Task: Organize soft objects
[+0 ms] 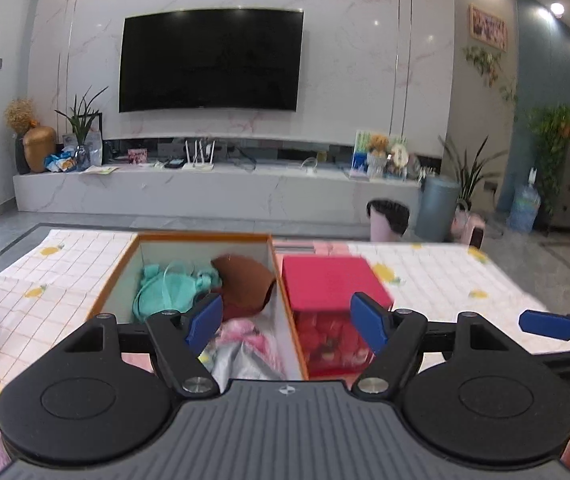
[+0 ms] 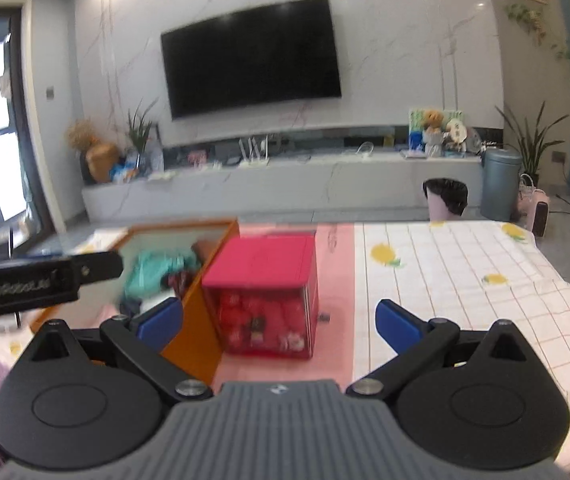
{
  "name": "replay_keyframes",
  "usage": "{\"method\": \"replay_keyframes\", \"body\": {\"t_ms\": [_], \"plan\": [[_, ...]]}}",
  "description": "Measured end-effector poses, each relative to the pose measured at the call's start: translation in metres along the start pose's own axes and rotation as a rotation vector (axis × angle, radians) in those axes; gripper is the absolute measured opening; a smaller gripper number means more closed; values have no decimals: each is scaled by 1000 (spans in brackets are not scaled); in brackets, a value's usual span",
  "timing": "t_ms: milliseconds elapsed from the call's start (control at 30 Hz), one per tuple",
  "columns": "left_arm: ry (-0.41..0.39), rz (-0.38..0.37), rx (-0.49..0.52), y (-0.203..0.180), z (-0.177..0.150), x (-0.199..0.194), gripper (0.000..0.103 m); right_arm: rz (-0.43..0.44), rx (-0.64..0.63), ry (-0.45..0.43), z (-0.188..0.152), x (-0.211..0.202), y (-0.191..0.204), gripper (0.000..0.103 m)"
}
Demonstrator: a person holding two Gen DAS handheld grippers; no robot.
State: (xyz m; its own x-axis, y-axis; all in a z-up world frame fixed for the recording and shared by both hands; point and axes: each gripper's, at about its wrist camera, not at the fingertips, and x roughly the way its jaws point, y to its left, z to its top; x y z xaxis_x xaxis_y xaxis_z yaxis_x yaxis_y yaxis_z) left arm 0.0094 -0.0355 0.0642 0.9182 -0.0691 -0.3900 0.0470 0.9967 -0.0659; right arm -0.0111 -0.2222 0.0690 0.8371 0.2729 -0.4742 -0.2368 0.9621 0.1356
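orange cardboard frames the open box [image 1: 189, 276] at our twelve o'clock, where we see a teal garment [image 1: 165, 286], a brown one [image 1: 245, 284] and pink fabric [image 1: 245, 340] lying inside. a red box [image 1: 331, 292] touches its three o'clock side on the checked tablecloth [image 1: 445, 280]. our left gripper [image 1: 285, 322] hangs with fingers apart, holding nothing; our right gripper [image 2: 279, 322] likewise spread wide, empty

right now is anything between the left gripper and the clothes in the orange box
Nothing visible. The left gripper is open above the orange box, whose top is open; the teal garment and brown one lie uncovered.
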Motion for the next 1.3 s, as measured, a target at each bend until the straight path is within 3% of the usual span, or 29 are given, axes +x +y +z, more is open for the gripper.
{"method": "replay_keyframes", "body": {"t_ms": [100,200,433,1300], "plan": [[32,15,30,-6,-13,7,86,28,-23,88,-7,7,3,100],[63,47,72,-11,-25,15,86,38,12,120,-15,6,3,100],[150,30,92,-16,-48,29,86,30,-16,177,-36,16,6,100],[183,-1,113,-24,-68,35,86,30,-30,209,-44,31,7,100]]}}
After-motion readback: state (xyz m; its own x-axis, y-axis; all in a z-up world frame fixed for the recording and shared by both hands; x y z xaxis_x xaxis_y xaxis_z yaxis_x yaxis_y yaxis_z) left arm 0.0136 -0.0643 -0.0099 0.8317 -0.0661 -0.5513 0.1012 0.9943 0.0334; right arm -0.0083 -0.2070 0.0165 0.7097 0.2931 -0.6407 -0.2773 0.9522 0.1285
